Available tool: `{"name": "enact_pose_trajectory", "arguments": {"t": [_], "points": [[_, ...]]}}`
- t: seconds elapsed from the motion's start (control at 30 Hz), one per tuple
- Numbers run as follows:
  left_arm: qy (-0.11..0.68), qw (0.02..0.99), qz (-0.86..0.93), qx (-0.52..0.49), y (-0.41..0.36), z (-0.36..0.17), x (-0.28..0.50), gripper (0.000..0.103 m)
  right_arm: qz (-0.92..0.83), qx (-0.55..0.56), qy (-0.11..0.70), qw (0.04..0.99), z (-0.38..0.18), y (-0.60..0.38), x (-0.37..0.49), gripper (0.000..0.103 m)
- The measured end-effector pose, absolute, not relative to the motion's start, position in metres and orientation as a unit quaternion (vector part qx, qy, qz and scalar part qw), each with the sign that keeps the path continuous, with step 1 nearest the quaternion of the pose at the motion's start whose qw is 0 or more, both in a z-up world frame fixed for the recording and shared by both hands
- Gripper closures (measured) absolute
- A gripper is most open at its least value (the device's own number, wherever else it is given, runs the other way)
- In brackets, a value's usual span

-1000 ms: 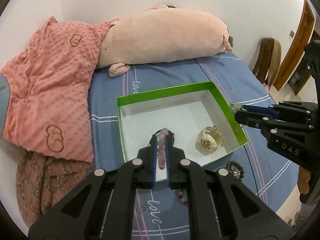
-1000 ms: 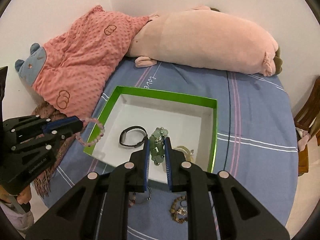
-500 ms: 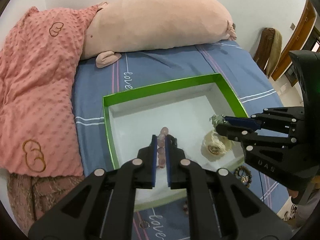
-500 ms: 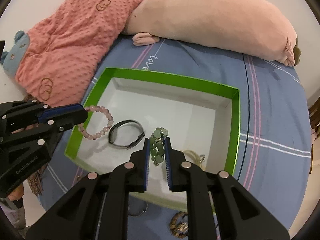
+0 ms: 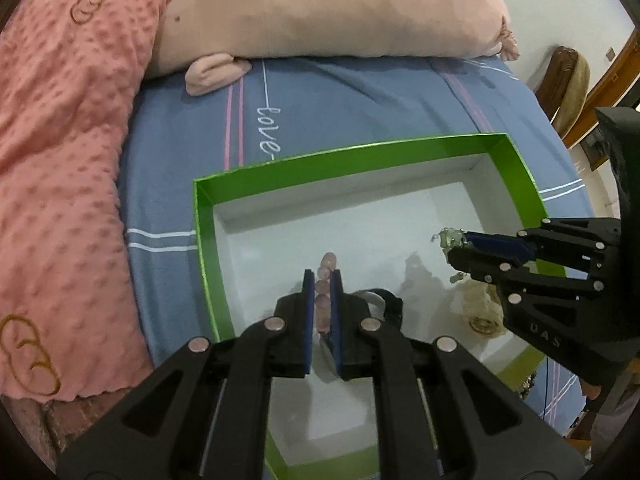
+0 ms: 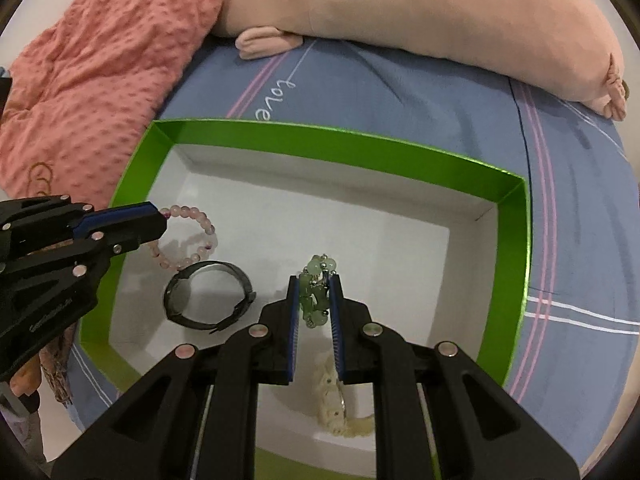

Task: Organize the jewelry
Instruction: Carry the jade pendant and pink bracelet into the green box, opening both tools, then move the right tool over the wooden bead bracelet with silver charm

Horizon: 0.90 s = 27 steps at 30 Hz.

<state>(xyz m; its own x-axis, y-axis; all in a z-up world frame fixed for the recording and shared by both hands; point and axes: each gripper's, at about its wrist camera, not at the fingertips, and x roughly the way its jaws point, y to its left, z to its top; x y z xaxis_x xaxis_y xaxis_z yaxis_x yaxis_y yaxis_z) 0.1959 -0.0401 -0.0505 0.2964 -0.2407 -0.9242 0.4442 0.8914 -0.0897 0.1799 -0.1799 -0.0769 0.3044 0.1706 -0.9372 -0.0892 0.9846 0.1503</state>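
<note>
Bracelets (image 6: pixel 188 240) held inside box rim (image 6: pixel 320 136).

A home bedroom. A bed (image 5: pixel 360 100) with a blue striped sheet bearing the word "love" carries a long pink plush pillow (image 5: pixel 332 8) and a dotted pink blanket (image 5: pixel 60 140); white walls, a wooden chair (image 5: pixel 568 76) and a wooden door frame (image 5: pixel 612 76) stand beyond.

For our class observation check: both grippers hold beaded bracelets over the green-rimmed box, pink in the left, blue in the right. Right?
Not quite. The right gripper holds a pale green beaded bracelet, as the right wrist view shows. The left gripper holds the pink beaded bracelet over the green-rimmed box.
</note>
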Motion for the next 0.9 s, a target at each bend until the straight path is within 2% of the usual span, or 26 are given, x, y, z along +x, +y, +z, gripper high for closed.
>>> {"name": "enact_pose_trajectory", "arguments": {"t": [0.37, 0.4, 0.47, 0.53, 0.63, 0.77, 0.9], "points": [[0.559, 0.794, -0.206, 0.123, -0.031, -0.058, 0.201, 0.095, 0.073, 0.027, 0.591, 0.803, -0.084, -0.172, 0.185, 0.087], [0.560, 0.794, -0.203, 0.120, -0.028, -0.058, 0.202, 0.095, 0.072, 0.026, 0.591, 0.803, -0.084, -0.172, 0.186, 0.085], [0.561, 0.794, -0.204, 0.114, -0.027, -0.059, 0.201, 0.095, 0.072, 0.023, 0.586, 0.806, -0.081, -0.170, 0.185, 0.069], [0.561, 0.794, -0.205, 0.113, -0.027, -0.059, 0.200, 0.094, 0.073, 0.022, 0.583, 0.809, -0.079, -0.170, 0.184, 0.064], [0.554, 0.799, -0.207, 0.110, -0.027, -0.053, 0.197, 0.084, 0.073, 0.023, 0.577, 0.813, -0.071, -0.170, 0.183, 0.063], [0.537, 0.814, -0.199, 0.098, -0.019, -0.031, 0.188, 0.071, 0.070, 0.034, 0.558, 0.826, -0.049, -0.177, 0.175, 0.053], [0.510, 0.844, -0.143, 0.087, -0.003, 0.005, 0.150, 0.058, 0.076, 0.046, 0.538, 0.838, -0.020, -0.183, 0.146, 0.053]]}}
